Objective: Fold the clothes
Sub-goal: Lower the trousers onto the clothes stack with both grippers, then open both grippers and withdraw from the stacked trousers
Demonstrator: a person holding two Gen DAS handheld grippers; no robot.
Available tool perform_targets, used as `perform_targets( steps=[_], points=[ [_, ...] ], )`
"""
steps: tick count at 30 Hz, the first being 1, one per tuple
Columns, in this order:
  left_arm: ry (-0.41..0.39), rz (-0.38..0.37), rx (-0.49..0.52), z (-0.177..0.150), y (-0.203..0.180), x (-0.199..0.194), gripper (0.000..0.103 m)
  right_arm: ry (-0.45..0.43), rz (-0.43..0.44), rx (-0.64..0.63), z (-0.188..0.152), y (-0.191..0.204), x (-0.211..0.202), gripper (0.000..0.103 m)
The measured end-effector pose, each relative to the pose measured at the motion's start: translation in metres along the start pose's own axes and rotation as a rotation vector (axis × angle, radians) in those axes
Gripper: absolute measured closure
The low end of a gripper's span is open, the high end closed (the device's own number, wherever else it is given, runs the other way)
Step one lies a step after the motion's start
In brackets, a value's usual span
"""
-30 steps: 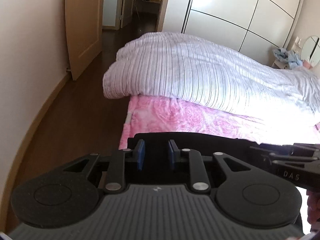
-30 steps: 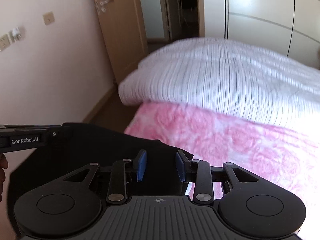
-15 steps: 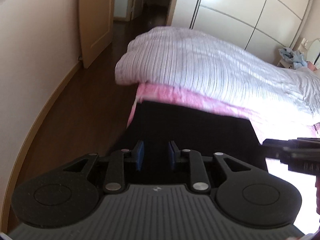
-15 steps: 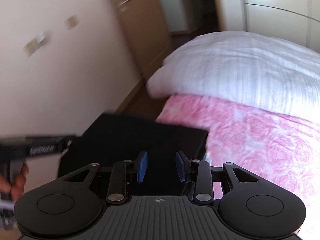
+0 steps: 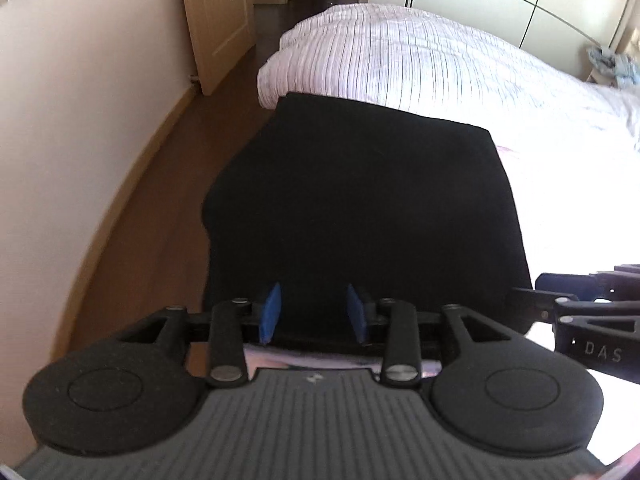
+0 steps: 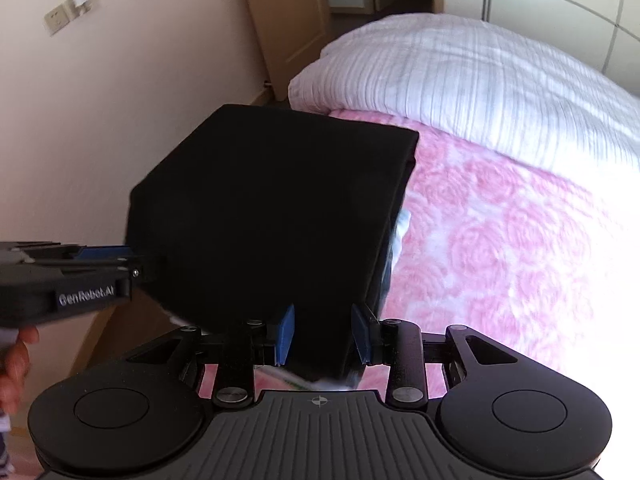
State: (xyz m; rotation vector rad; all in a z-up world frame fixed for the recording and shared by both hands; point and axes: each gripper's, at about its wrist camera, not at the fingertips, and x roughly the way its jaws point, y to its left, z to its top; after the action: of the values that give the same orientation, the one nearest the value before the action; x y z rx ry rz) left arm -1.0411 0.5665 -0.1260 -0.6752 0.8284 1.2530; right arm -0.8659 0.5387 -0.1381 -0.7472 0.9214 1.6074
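A black garment point(image 5: 360, 200) is stretched flat in front of both grippers above the near corner of the bed; it also shows in the right wrist view point(image 6: 272, 216). My left gripper point(image 5: 314, 312) has its blue pads parted with the garment's near edge between them. My right gripper point(image 6: 324, 334) has its pads parted around the garment's near right edge. The right gripper's side shows in the left wrist view point(image 5: 580, 320), and the left gripper's side in the right wrist view point(image 6: 80, 276), at the cloth's left edge.
A pink rose-patterned sheet point(image 6: 500, 240) covers the bed. A striped white duvet point(image 5: 420, 56) is heaped beyond the garment. Brown wood floor point(image 5: 160, 200) and a pale wall point(image 6: 140, 100) lie to the left, with an open wooden door point(image 5: 216, 20) behind. White wardrobe doors point(image 5: 520, 0) stand at the far right.
The black garment has swung up and forward, now spreading out wide in front of both grippers. Both grippers' pads stand wider apart than before. Both cameras tilted down toward the bed.
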Motion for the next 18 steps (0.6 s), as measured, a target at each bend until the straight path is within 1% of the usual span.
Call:
perform_targets(
  steps=[1,3,7,9,10,11,15,18],
  points=[
    [-0.009,0.012,0.005,-0.003,-0.003,-0.008,0.063,0.005,-0.002,0.006,-0.004,0.002,-0.004,0.067],
    [-0.018,0.01,0.003,-0.01,-0.006,-0.021,0.062,0.015,-0.006,0.018,-0.012,0.005,-0.013,0.067],
    [-0.018,0.028,0.001,-0.022,-0.013,-0.045,0.061,0.036,-0.032,0.019,-0.021,0.014,-0.03,0.064],
    [-0.015,0.046,0.008,-0.025,-0.017,-0.054,0.059,0.039,-0.048,0.01,-0.026,0.018,-0.038,0.059],
    [-0.014,0.052,0.009,-0.028,-0.018,-0.059,0.058,0.036,-0.055,0.003,-0.028,0.02,-0.042,0.054],
    [-0.014,0.056,0.008,-0.03,-0.019,-0.063,0.058,0.033,-0.063,-0.003,-0.03,0.023,-0.047,0.051],
    [-0.017,0.064,0.0,-0.041,-0.023,-0.077,0.05,0.013,-0.059,-0.008,-0.042,0.028,-0.06,0.049],
    [-0.018,0.072,0.001,-0.05,-0.023,-0.083,0.047,0.005,-0.059,-0.004,-0.052,0.03,-0.07,0.048]
  ],
)
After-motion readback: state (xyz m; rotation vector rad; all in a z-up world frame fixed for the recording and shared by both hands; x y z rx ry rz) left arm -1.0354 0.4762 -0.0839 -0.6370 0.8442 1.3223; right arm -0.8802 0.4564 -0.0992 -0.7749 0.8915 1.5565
